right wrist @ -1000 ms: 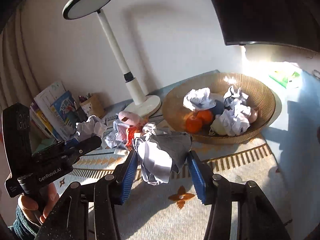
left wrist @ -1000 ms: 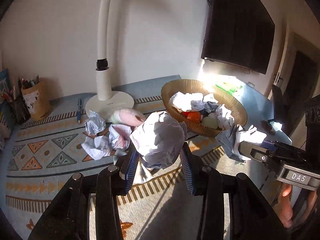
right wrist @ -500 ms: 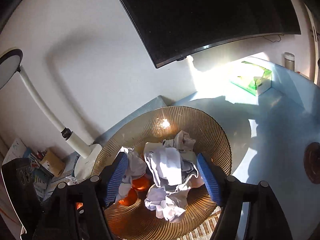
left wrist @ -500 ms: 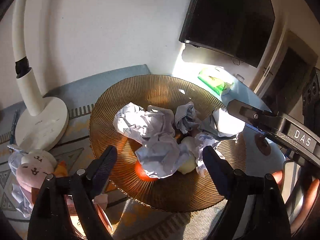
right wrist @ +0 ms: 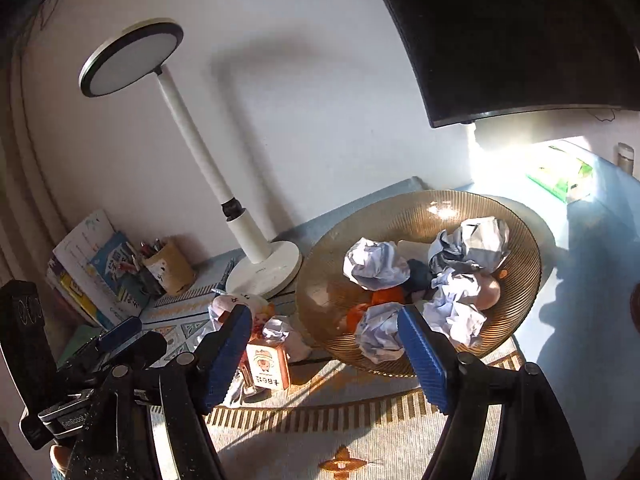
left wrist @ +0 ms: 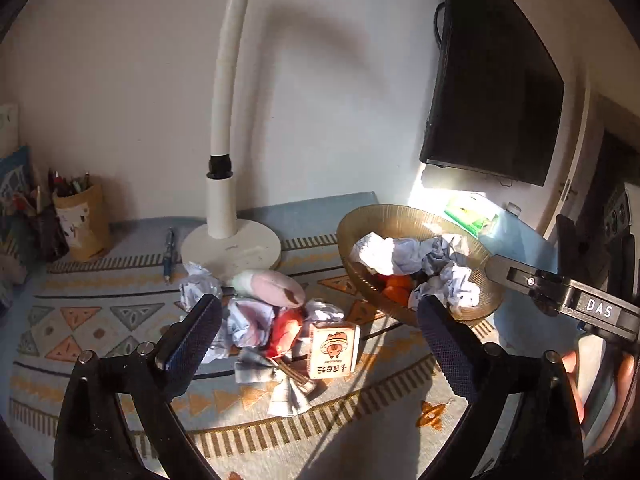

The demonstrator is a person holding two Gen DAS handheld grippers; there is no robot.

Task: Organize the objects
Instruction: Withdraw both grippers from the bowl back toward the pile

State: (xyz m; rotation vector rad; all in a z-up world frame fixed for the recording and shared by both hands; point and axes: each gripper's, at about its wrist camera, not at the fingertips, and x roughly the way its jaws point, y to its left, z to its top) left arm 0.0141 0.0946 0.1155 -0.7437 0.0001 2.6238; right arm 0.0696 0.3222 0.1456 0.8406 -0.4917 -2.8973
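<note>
A ribbed amber bowl (left wrist: 400, 216) (right wrist: 420, 204) stands on the patterned mat, holding several crumpled paper balls (left wrist: 374, 252) (right wrist: 374, 264) and oranges (left wrist: 396, 286). To its left lies a pile: more crumpled paper (left wrist: 248, 320), a pink plush (left wrist: 268, 286), a red item (left wrist: 284, 330) and a small cartoon box (left wrist: 332, 346) (right wrist: 268, 364). My left gripper (left wrist: 316, 304) hovers over this pile, its jaws opening wide with nothing between them. My right gripper (right wrist: 324, 312) hangs before the bowl's near rim, its jaws also opening and empty.
A white desk lamp (left wrist: 230, 240) stands behind the pile, with a pen (left wrist: 168, 256) and a pencil cup (left wrist: 80, 224) to its left. Books (right wrist: 92, 268) lean at the far left. A green tissue pack (left wrist: 470, 216) lies beyond the bowl, under a dark monitor (left wrist: 492, 100).
Each gripper held a crumpled paper ball, carried it over the bowl and let it go there. Both have since drawn back from the bowl with wider, empty jaws.
</note>
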